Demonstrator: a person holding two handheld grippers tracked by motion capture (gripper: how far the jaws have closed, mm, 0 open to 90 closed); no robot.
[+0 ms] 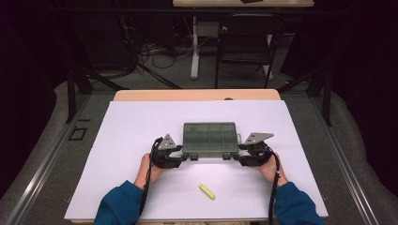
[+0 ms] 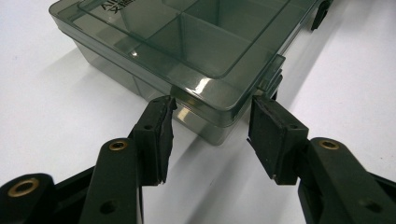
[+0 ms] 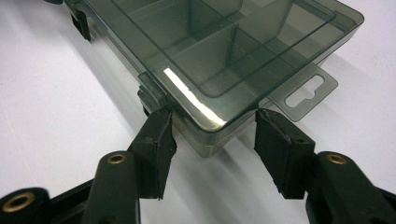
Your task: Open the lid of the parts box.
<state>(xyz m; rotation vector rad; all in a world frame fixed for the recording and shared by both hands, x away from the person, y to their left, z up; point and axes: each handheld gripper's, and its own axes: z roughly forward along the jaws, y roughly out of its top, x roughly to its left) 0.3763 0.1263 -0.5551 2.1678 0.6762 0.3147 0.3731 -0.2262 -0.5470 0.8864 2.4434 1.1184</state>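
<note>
A smoky see-through compartment box lies shut and flat on the white sheet, its dividers visible through the lid. My left gripper is at its near left corner. In the left gripper view the box has that corner wedged between the jaws of my left gripper, with both pads touching its walls beside a latch. My right gripper holds the near right corner the same way. There the box sits between the pads of my right gripper, between a latch and the hang tab.
A small yellow piece lies on the sheet near the front edge, between the person's blue sleeves. Beyond the wooden far edge of the table stand a dark chair and a desk leg among floor cables.
</note>
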